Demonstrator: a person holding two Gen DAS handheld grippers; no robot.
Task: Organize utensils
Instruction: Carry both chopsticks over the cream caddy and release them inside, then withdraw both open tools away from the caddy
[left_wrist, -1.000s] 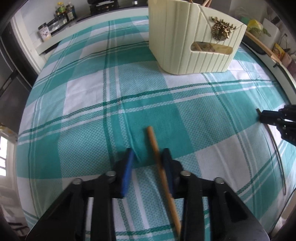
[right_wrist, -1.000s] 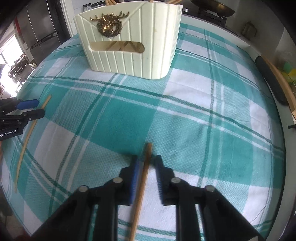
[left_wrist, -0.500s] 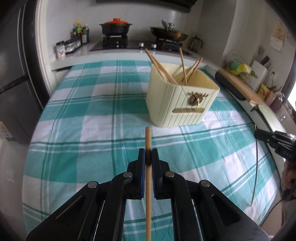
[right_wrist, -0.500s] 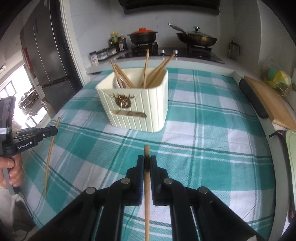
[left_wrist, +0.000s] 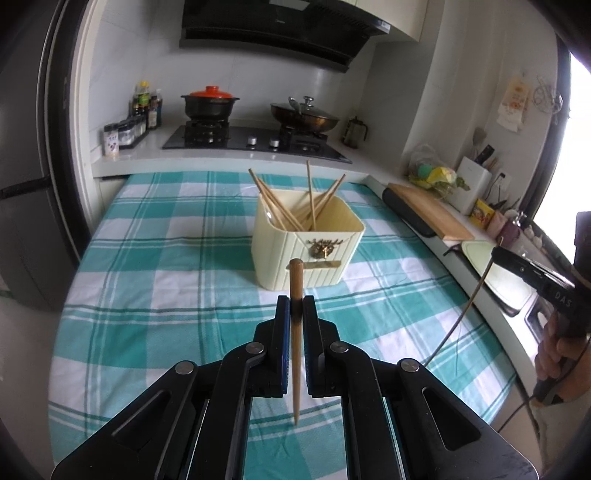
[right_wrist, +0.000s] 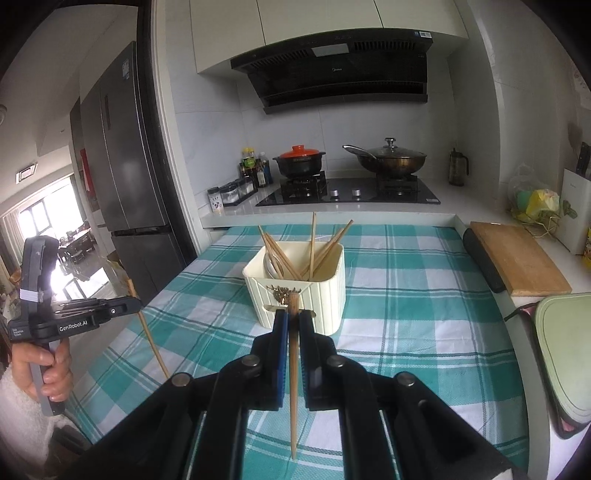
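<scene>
Checked teal tablecloth (left_wrist: 147, 295) covers the table; near its far edge stands a cream holder (left_wrist: 306, 251) of chopsticks. Left gripper (left_wrist: 295, 306) pinches one chopstick (left_wrist: 295, 350) above the cloth; right gripper (right_wrist: 291, 321) likewise pinches another chopstick (right_wrist: 293, 387).

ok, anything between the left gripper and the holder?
Only bare tablecloth, per left wrist view, between left gripper and holder.

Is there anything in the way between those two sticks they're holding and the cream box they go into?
Nothing visible on the cloth blocks either chopstick from the cream holder. Only the chopsticks already inside, fanned across its open top, could crowd the drop.
</scene>
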